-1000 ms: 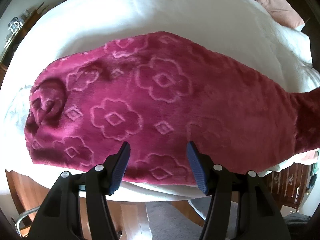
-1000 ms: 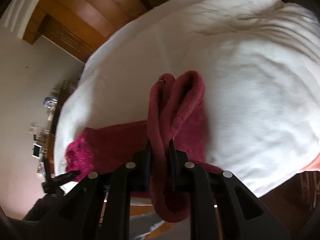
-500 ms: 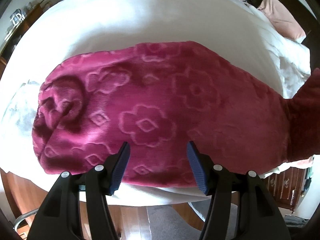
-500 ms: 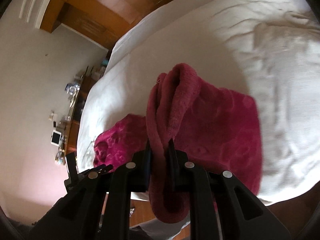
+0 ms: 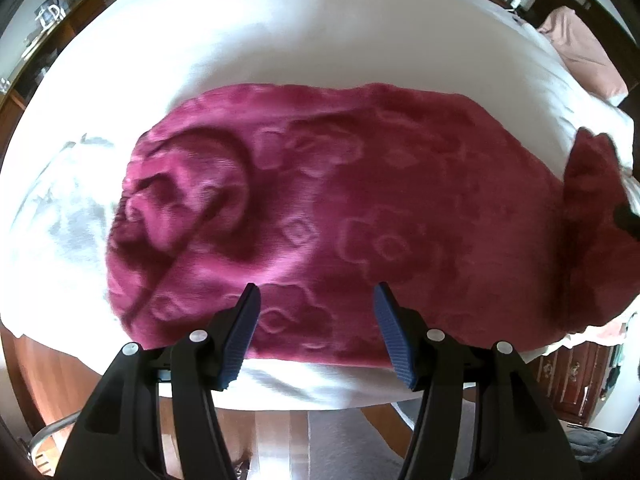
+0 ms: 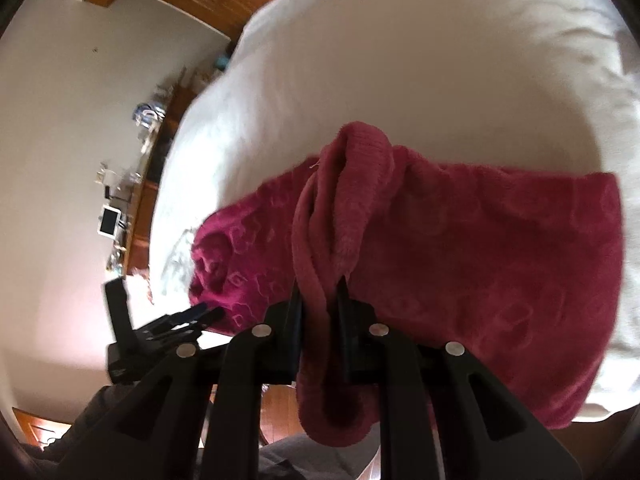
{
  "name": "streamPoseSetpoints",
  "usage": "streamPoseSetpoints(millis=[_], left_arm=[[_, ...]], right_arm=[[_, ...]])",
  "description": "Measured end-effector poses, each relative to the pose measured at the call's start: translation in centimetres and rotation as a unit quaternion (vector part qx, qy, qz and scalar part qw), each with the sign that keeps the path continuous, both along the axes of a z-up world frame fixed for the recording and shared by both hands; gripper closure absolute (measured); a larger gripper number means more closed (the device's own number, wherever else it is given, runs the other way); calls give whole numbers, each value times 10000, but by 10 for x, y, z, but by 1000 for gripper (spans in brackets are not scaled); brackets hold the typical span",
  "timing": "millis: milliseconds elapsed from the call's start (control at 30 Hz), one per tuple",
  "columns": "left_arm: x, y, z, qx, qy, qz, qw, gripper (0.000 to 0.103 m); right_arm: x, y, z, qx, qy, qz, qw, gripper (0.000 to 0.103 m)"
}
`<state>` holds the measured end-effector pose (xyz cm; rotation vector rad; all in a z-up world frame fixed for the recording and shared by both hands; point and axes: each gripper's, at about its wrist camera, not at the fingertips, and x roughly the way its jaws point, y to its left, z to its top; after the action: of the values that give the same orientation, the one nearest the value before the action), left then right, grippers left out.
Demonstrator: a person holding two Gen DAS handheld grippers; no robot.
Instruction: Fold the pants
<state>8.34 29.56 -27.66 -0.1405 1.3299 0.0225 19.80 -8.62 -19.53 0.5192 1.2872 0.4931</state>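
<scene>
Magenta fleece pants with an embossed flower pattern lie across a white bed. The waistband end is bunched at the left. My left gripper is open and empty, just above the pants' near edge. My right gripper is shut on a bunched cuff end of the pants and holds it lifted above the rest of the cloth. That lifted end shows at the right of the left wrist view. The left gripper appears in the right wrist view.
A pink pillow lies at the far right of the bed. A wooden dresser stands at lower right. A shelf with small items runs along the wall. Wooden floor and a grey rug lie below the bed edge.
My right gripper has carried the held pants end up and toward the waistband side, so the pants look shorter. The left gripper stayed open and shifted slightly along the near edge.
</scene>
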Motion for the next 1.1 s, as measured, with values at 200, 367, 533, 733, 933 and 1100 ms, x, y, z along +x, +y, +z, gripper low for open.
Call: streamPoseSetpoints(millis=[200,367,533,733,933,1100], left_arm=[[-2,27,0,53,65,110,9999,44],[0,36,2,84,84,107,9999,44],[5,25,6,83,57,-19,9999,44],[15,-14,9,-24,22,-252,9997,44],[24,-74,9,-211,-24,-580,9981,43],[27,-118,7,-334,-57,-713,9969,39]], right_arm=[[10,35,-42,-391,282,101,9988,88],[16,47,-75,-397,559,94,9976,82],[15,59,-79,-148,603,310,9976,70],[4,38,-52,319,409,571,9970,67],[-8,-7,-36,212,301,503,9981,67],[-18,-50,-40,29,416,213,9989,67]])
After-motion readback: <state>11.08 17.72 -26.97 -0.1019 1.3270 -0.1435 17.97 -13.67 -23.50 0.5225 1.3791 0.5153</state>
